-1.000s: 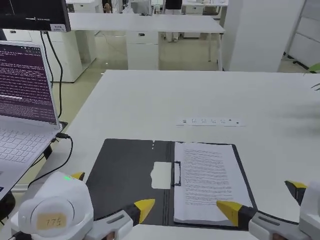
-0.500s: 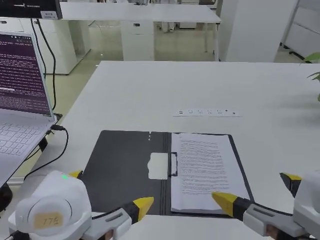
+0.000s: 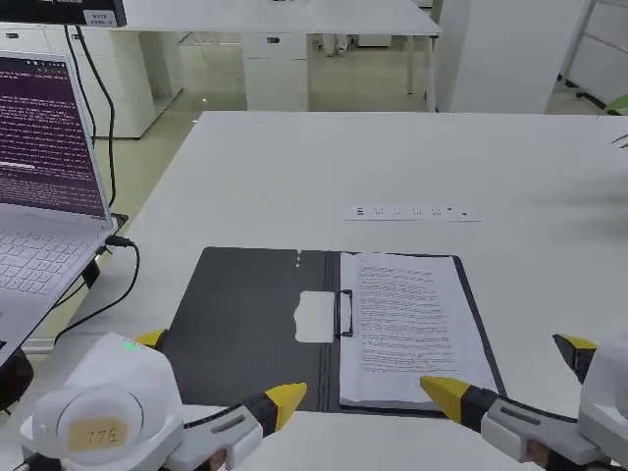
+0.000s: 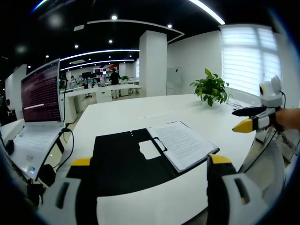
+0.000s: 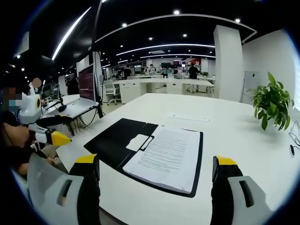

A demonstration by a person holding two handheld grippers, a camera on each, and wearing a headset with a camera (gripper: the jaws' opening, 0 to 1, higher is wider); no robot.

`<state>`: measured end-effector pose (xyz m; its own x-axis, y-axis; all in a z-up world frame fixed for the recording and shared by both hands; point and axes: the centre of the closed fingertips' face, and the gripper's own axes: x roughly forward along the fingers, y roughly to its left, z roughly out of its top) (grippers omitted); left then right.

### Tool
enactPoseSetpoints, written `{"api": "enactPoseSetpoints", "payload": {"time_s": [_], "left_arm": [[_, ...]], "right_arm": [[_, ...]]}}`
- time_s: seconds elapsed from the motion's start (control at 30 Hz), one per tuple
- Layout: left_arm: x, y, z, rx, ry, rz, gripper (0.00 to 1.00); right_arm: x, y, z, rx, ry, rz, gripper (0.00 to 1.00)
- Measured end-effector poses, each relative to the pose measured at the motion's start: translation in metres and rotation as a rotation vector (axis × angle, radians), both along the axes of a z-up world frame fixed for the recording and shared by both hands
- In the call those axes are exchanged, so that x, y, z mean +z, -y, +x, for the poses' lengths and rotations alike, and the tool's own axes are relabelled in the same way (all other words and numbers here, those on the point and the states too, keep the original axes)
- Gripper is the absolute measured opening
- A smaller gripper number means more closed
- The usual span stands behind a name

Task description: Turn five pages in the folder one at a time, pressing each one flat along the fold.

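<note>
A black folder (image 3: 250,319) lies open on the white table, with a stack of printed pages (image 3: 410,324) clipped on its right half and a white pocket label near the fold. My left gripper (image 3: 218,371) hovers open at the folder's near left corner, above the dark cover (image 4: 117,159). At the near right corner my right gripper (image 3: 508,370) is open too, just short of the pages (image 5: 166,154). Neither touches the paper. In the left gripper view the pages (image 4: 180,143) lie flat between my own tips (image 4: 150,161). The right gripper view has the folder (image 5: 117,140) ahead of its tips (image 5: 155,160).
An open laptop (image 3: 39,196) stands at the left with a black cable (image 3: 120,285) running toward the folder's left side. A white power strip (image 3: 412,212) lies beyond the folder. A potted plant (image 4: 211,86) stands at the far right of the table.
The head camera has shifted slightly. Both grippers stay open at the near edge, and the folder and pages lie as before.
</note>
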<state>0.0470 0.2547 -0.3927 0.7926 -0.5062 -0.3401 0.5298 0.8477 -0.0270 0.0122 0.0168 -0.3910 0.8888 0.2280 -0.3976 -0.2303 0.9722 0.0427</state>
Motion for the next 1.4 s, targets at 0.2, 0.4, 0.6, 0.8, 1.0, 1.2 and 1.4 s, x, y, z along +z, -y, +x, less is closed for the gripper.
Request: {"api": "enactPoseSetpoints", "payload": {"time_s": [0.2,0.4,0.6,0.8,1.0,1.2,1.4], "left_arm": [[-0.003,0.006,-0.003,-0.008,-0.001,0.008,0.99],[-0.006,0.006,-0.005,0.000,-0.009,0.007,0.99],[-0.008,0.006,-0.006,0.002,-0.014,0.017,0.99],[-0.012,0.006,-0.009,0.002,-0.029,0.022,0.98],[-0.015,0.008,-0.007,-0.007,-0.039,0.024,0.97],[-0.017,0.015,-0.003,-0.026,-0.038,0.036,0.97],[-0.020,0.022,0.002,-0.041,-0.040,0.039,0.97]], "right_arm": [[-0.012,-0.006,0.000,0.021,-0.021,-0.013,1.00],[-0.023,-0.009,-0.002,0.038,-0.044,-0.019,1.00],[-0.026,-0.011,-0.002,0.050,-0.054,-0.019,1.00],[-0.030,-0.012,-0.004,0.058,-0.065,-0.018,1.00],[-0.033,-0.010,-0.004,0.055,-0.070,-0.021,1.00],[-0.036,-0.007,-0.003,0.054,-0.076,-0.029,1.00],[-0.042,-0.005,-0.001,0.054,-0.086,-0.036,1.00]]}}
